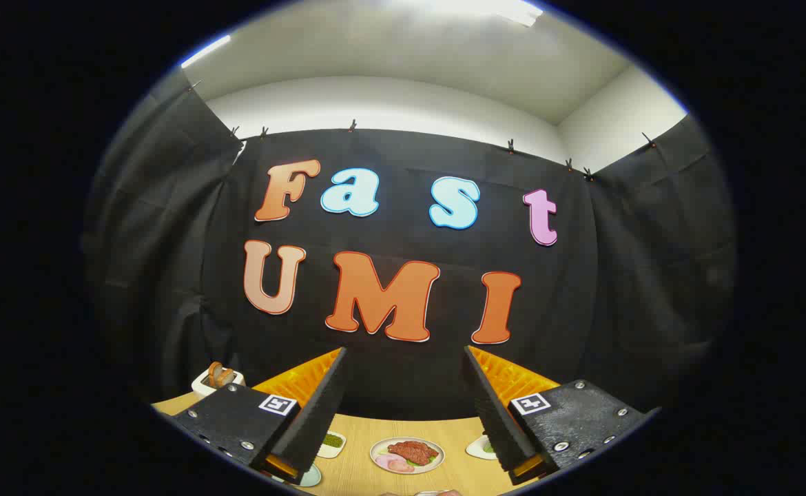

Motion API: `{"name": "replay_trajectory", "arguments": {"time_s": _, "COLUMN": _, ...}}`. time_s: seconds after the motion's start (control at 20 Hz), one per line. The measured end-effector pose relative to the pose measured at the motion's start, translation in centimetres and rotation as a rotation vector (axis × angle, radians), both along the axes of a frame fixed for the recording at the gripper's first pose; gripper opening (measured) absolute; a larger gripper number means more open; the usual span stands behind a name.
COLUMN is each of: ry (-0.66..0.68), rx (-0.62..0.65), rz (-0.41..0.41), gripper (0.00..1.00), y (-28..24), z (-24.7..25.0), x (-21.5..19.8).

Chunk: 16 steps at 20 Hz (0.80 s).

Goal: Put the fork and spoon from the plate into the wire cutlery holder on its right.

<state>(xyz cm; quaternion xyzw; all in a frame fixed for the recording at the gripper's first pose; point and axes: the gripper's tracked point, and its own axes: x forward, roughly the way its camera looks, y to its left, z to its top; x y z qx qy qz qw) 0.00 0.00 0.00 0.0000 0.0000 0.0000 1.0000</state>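
Fingers [320,413] of my gripper [406,403] stand wide apart, holding nothing. Between them on the wooden table [355,430]: plate [406,455] of meat, small side dishes flanking; fork and spoon possibly at the near edge, unclear.

We see a pale wood-grain table [355,434]. On it a white plate [406,455] carries reddish-brown meat, pink slices and a bit of green. A small white dish [331,445] holds dark green food; another white dish [480,448] shows lighter green. A white toaster [215,381] holds brown bread. The cloth wall [616,275] is black, and the wall above it [389,103] white. The gripper [404,396] bears black-and-white square markers, its fingers spread wide apart.
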Motion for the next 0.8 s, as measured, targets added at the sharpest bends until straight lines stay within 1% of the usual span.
{"name": "replay_trajectory", "arguments": {"time_s": 0.15, "ry": 0.012, "rx": 0.018, "rz": 0.014, "gripper": 0.97, "y": 0.1, "z": -0.2, "x": 0.0}}
{"name": "replay_trajectory", "arguments": {"time_s": 0.3, "ry": 0.024, "rx": 0.045, "rz": 0.009, "gripper": 0.97, "y": -0.4, "z": -0.4, "x": 0.3}}
{"name": "replay_trajectory", "arguments": {"time_s": 0.6, "ry": -0.012, "rx": 0.076, "rz": -0.008, "gripper": 0.97, "y": -1.1, "z": 0.8, "x": 0.9}}
{"name": "replay_trajectory", "arguments": {"time_s": 0.8, "ry": -0.017, "rx": 0.091, "rz": 0.007, "gripper": 0.97, "y": -0.3, "z": 0.9, "x": 1.4}}
